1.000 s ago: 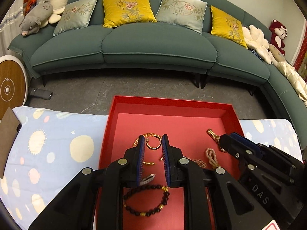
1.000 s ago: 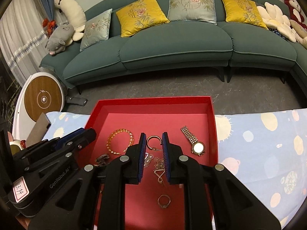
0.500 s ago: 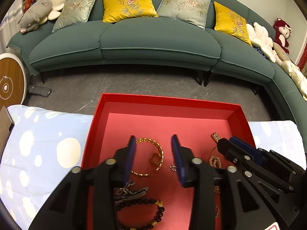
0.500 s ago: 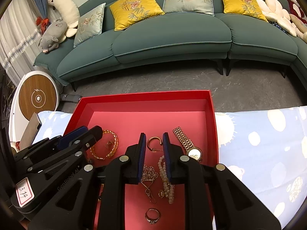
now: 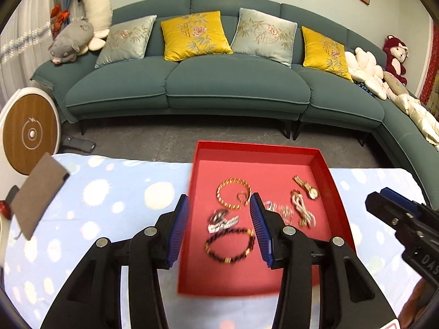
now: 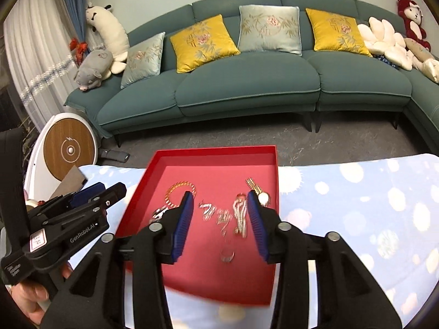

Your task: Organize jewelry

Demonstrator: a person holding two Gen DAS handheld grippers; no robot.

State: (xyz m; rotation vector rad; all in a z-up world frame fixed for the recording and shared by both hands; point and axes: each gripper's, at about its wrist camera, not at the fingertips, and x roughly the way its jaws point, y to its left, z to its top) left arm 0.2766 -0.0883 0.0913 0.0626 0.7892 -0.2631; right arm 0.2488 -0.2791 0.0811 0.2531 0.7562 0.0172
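Observation:
A red tray [image 5: 337,189] [image 6: 274,181] on the blue spotted cloth holds loose jewelry: a gold bangle [image 5: 233,193] [image 6: 179,189], a gold watch [image 5: 306,186] [image 6: 258,192], a dark bead bracelet [image 5: 229,245], a silver clip [image 5: 222,220], pearl strand [image 5: 303,211] [image 6: 240,213], chains [image 6: 216,213] and a ring [image 6: 227,255]. My left gripper [image 5: 219,208] is open and empty, raised above the tray's left part. My right gripper [image 6: 219,203] is open and empty, raised over the tray's middle.
The table [image 5: 82,219] carries a brown card [image 5: 35,192] at its left end. A green sofa [image 5: 219,87] with cushions stands beyond a strip of grey floor. A round wooden disc on a white stand [image 5: 30,134] is at the left.
Both grippers opened wide and pulled back and up from the tray. The left one let go of the silver clip, which now lies in the tray.

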